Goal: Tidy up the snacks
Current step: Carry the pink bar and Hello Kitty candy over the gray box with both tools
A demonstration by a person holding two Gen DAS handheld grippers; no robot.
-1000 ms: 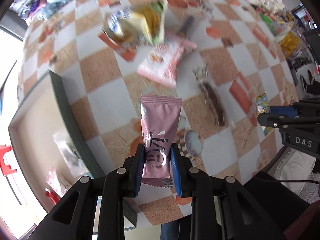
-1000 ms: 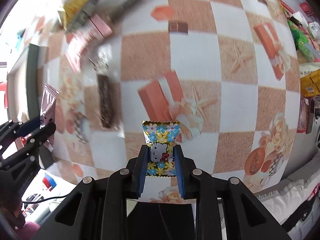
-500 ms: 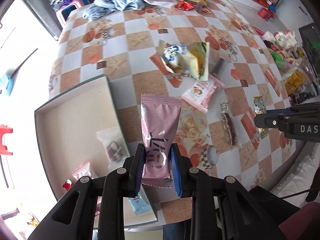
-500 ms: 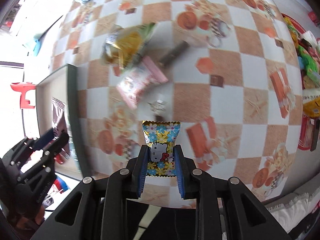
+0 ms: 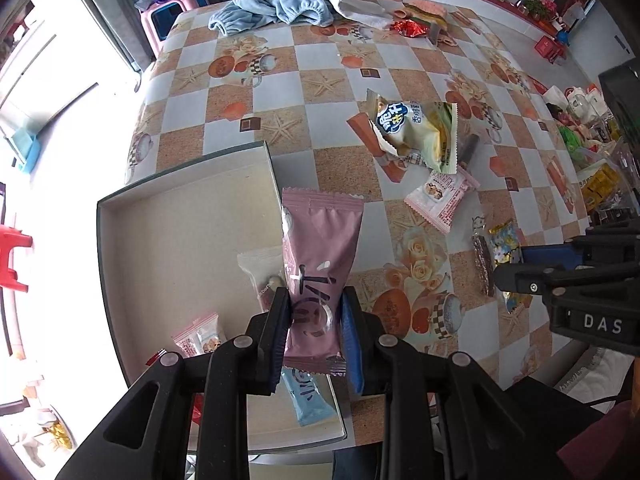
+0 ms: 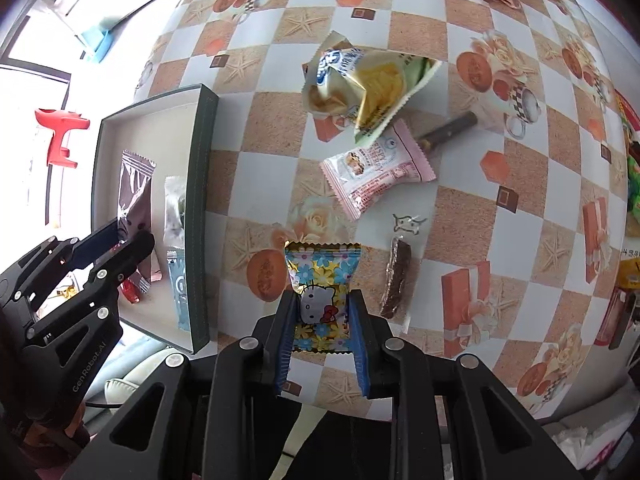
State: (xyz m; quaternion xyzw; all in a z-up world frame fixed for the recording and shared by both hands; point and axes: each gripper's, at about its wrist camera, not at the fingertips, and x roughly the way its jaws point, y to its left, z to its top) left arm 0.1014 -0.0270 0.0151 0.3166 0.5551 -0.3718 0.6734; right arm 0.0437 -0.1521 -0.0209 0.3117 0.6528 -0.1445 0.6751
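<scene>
My left gripper (image 5: 314,320) is shut on a pink snack packet (image 5: 320,256) and holds it above the right edge of the open cardboard box (image 5: 180,216). The box (image 6: 204,184) holds several small packets, among them a clear one (image 5: 260,264) and a light blue one (image 5: 308,396). My right gripper (image 6: 322,320) is shut on a Hello Kitty flower-print packet (image 6: 322,276) above the table, to the right of the box. The left gripper (image 6: 120,240) with its pink packet also shows in the right wrist view, over the box.
On the checkered tablecloth lie a yellow chip bag (image 5: 416,132), a pink-white packet (image 5: 440,200), a dark bar in clear wrap (image 6: 396,276) and a dark stick (image 6: 448,128). Clothes (image 5: 280,8) lie at the far edge. More packets crowd the right edge (image 5: 600,176).
Both grippers have risen away from the table with their packets, so more of it shows. The left gripper has moved left, over the box edge. The right gripper has moved toward the box.
</scene>
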